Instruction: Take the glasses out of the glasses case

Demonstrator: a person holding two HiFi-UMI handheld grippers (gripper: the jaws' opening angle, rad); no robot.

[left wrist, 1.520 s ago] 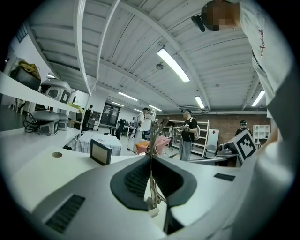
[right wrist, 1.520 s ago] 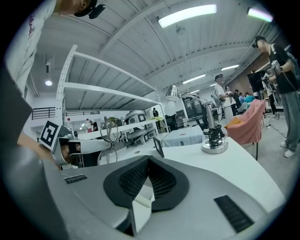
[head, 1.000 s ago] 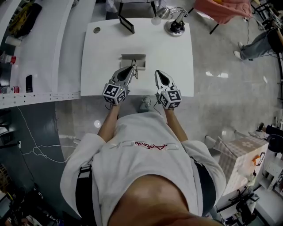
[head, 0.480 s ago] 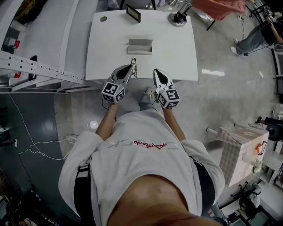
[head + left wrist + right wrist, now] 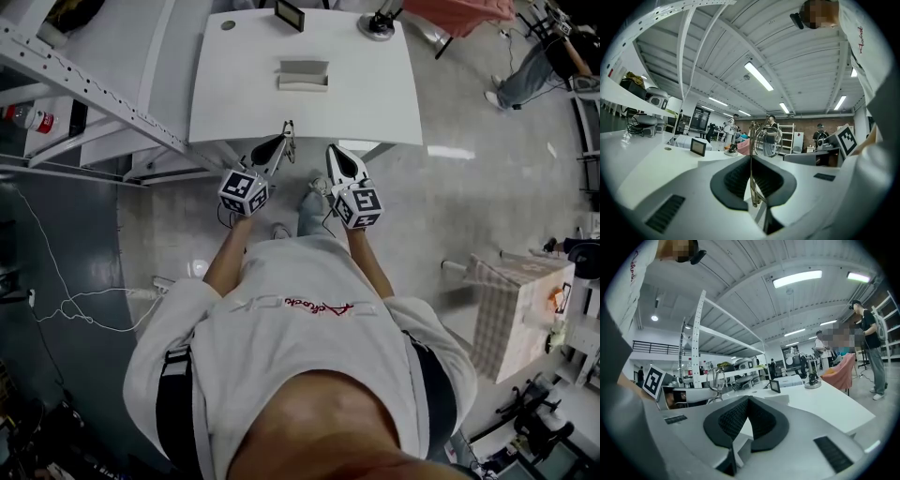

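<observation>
In the head view the person stands back from the table (image 5: 244, 94), both grippers held out level over the floor (image 5: 469, 216) at 12 o'clock from the chest.

The left gripper (image 5: 283, 142) is closed down to a sliver on the glasses (image 5: 289, 134). Its own view shows a thin metal arm of the frame pinched edge-on between the dark pads (image 5: 736, 180), with a round lens standing up past the tips at 12 o'clock. So the glasses are out of the case and in the air, at about the table's near edge in the head view.

The right gripper (image 5: 331, 152) sits just beside the left one, at its 3 o'clock, and apart from it. Its jaws are pressed together with nothing between them, as the right gripper view (image 5: 748, 398) shows. That view also catches the glasses (image 5: 715, 377) at 10 o'clock, sticking up from the other gripper.

Farther on, at 12 o'clock, the case (image 5: 303, 73) lies on the table, well apart from both grippers. I cannot tell from here whether it is open.

Beyond it, at the table's far edge, a small screen (image 5: 289, 14) stands at 12 o'clock and a round stand (image 5: 380, 23) at 1 o'clock. A white rack (image 5: 84, 84) runs along at 10 o'clock.
</observation>
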